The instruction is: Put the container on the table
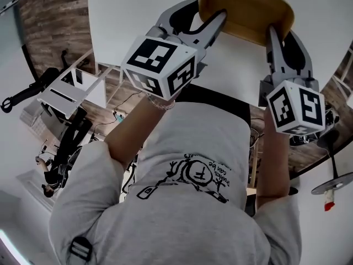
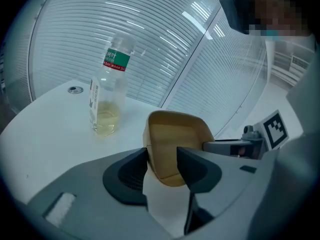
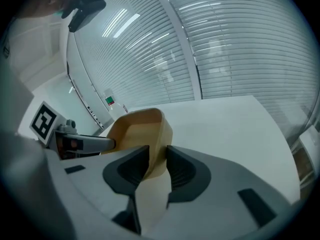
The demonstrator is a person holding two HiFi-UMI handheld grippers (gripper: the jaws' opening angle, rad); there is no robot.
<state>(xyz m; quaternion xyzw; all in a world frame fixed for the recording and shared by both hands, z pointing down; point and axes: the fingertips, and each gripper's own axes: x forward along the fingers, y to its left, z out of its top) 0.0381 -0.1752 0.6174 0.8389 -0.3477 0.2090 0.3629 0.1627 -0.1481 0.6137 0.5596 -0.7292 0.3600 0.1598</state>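
A: Where's the container point(image 1: 245, 7)?
B: Over the worktop point(image 1: 138, 10). The left gripper point(image 2: 162, 160) fingers pinch one end wall, the right gripper point(image 3: 157, 161) fingers the other.
A: Handling?
B: Light, stiff and thin-walled, I'd judge (smooth, so it may slip). The rims suit.

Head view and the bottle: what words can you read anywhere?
Shirt print: a big "F" in a ring; the small words beside it are too small to read.
Bottle label: green and red bands, print too blurred to read.
Marker cubes: black-and-white squares, no words.
Container: no print.
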